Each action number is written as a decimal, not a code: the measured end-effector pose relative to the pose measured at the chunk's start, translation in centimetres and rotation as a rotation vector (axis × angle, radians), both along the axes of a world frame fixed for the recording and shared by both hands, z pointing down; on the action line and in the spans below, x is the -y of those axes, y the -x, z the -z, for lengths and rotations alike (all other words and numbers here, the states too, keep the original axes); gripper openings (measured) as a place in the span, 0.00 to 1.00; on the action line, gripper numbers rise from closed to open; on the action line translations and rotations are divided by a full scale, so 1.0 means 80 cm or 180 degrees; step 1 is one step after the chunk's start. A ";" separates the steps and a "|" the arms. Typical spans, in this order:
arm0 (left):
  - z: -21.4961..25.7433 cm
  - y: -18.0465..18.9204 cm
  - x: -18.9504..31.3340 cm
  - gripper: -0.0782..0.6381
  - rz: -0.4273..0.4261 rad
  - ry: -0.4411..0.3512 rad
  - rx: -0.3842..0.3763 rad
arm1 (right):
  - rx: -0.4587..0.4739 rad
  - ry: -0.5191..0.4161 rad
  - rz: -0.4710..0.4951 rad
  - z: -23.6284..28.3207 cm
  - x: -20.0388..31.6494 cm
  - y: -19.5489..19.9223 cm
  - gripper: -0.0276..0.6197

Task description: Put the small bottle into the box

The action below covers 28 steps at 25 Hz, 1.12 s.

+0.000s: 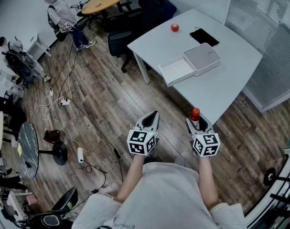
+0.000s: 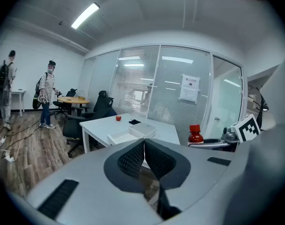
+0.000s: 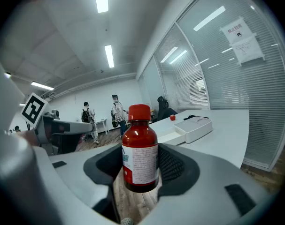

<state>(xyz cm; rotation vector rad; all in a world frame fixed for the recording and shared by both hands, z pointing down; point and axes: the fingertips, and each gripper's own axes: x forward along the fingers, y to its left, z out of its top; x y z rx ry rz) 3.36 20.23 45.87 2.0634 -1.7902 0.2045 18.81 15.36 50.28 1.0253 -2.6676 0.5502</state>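
Observation:
A small red bottle (image 3: 139,149) with a red cap and a white label stands upright between the jaws of my right gripper (image 3: 141,165), which is shut on it. In the head view the small red bottle (image 1: 195,116) and the right gripper (image 1: 197,123) hang over the floor, just short of the near edge of the white table (image 1: 230,80). The white box (image 1: 178,70) lies open on the table, its lid (image 1: 202,58) beside it. My left gripper (image 1: 151,120) is shut with nothing in it, its pads touching, to the left of the right gripper. The left gripper (image 2: 143,146) sees the box (image 2: 128,135) ahead.
On the table's far side lie a red apple (image 1: 175,27) and a black phone (image 1: 204,36). Black office chairs (image 1: 117,41) stand beyond the table. Cables and a power strip (image 1: 64,101) trail across the wood floor at the left. Two people (image 1: 63,18) are at the far left.

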 end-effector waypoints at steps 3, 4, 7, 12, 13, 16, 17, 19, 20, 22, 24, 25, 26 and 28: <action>-0.001 0.013 0.009 0.15 -0.0055 -0.0004 -0.0008 | -0.0026 -0.0008 -0.0051 0.000 0.011 0.010 0.39; -0.002 0.019 0.012 0.15 -0.0080 0.0000 -0.0007 | -0.0026 -0.0004 -0.0061 0.000 0.014 0.015 0.39; 0.005 0.050 0.037 0.15 -0.0148 -0.0024 0.0038 | -0.0023 -0.0041 -0.0061 0.007 0.034 0.037 0.39; 0.057 0.104 0.118 0.15 -0.0092 -0.0264 0.0112 | 0.0026 -0.0273 -0.0166 0.051 0.108 0.063 0.39; 0.067 0.115 0.135 0.15 -0.0038 -0.0308 0.0101 | 0.0078 -0.0279 -0.0221 0.059 0.122 0.067 0.39; 0.078 0.141 0.163 0.15 0.0036 -0.0335 0.0001 | 0.0177 -0.0197 -0.0591 0.066 0.145 0.070 0.39; 0.076 0.144 0.162 0.15 -0.0009 -0.0312 -0.0017 | 0.0206 -0.0169 -0.0721 0.064 0.143 0.069 0.39; 0.065 0.146 0.145 0.15 -0.0203 -0.0242 0.0015 | 0.0242 -0.0129 -0.0834 0.056 0.130 0.073 0.39; 0.056 0.149 0.134 0.15 -0.0306 -0.0198 0.0058 | 0.0232 -0.0122 -0.0845 0.051 0.123 0.077 0.39; 0.040 0.164 0.120 0.15 -0.0430 -0.0122 0.0116 | 0.0189 -0.0119 -0.0895 0.042 0.113 0.086 0.39; 0.028 0.183 0.117 0.15 -0.0475 -0.0082 0.0131 | 0.0190 -0.0110 -0.0997 0.034 0.108 0.092 0.39; 0.025 0.192 0.117 0.15 -0.0483 -0.0082 0.0137 | 0.0205 -0.0107 -0.1044 0.031 0.105 0.096 0.39; 0.025 0.200 0.117 0.15 -0.0491 -0.0096 0.0137 | 0.0216 -0.0111 -0.1078 0.030 0.103 0.101 0.39; 0.029 0.211 0.118 0.15 -0.0511 -0.0145 0.0111 | 0.0207 -0.0134 -0.1098 0.030 0.097 0.112 0.39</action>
